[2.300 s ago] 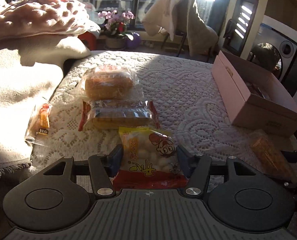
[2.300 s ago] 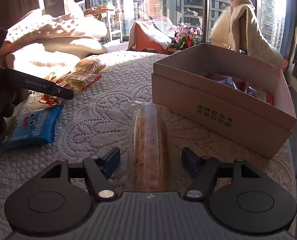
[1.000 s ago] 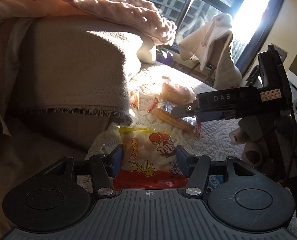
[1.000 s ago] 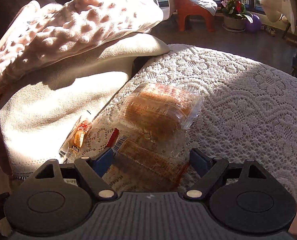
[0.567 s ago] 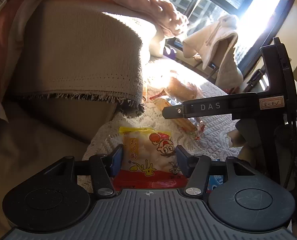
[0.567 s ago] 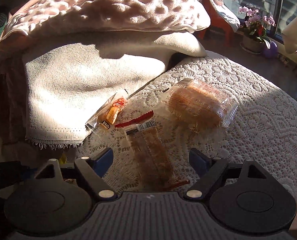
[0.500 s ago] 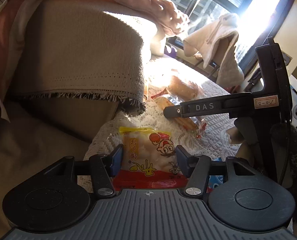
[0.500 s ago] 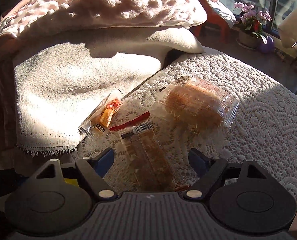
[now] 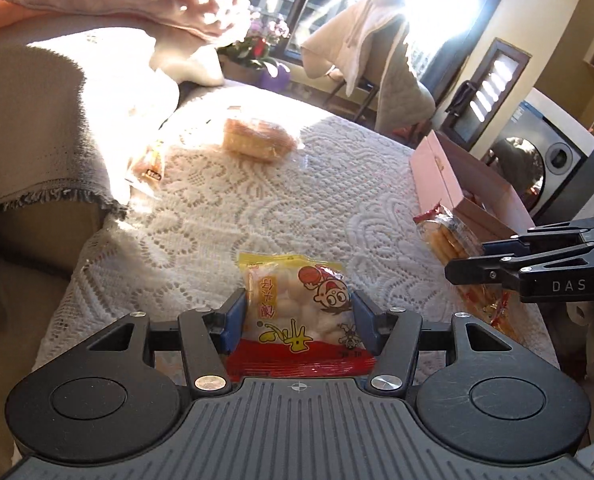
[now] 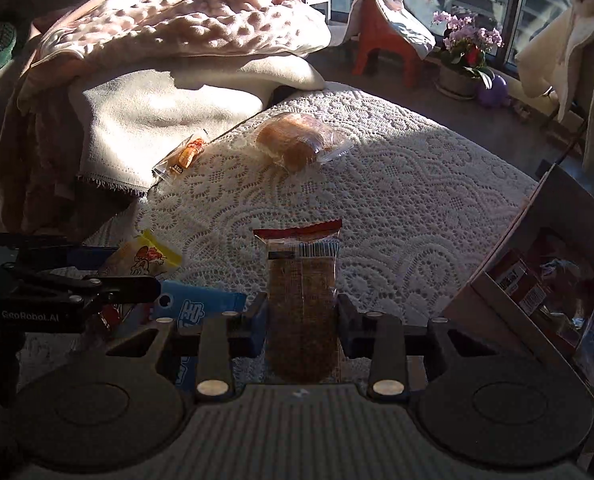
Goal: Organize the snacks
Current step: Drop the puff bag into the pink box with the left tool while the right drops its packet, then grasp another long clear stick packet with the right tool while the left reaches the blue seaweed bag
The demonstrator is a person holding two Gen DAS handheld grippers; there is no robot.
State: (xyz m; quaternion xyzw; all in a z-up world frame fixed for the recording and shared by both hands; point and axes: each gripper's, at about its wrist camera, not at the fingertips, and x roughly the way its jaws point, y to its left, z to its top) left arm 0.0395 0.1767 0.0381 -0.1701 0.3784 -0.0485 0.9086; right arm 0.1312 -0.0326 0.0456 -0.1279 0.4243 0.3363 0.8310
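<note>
My left gripper is shut on a yellow and red snack bag, held above the lace-covered table. My right gripper is shut on a long biscuit pack with a red end; it shows at the right in the left wrist view. A wrapped bun and a small orange sachet lie at the table's far side. A blue snack pack lies under the grippers. The pink cardboard box with snacks inside stands at the right.
Folded blankets are piled along the left edge of the table. A chair draped with a robe and a flower pot stand beyond the table by the window. A washing machine is behind the box.
My right gripper has closed on the long biscuit pack and lifted it off the table toward the box side. My left gripper, still holding the yellow bag, has swung right to face the table.
</note>
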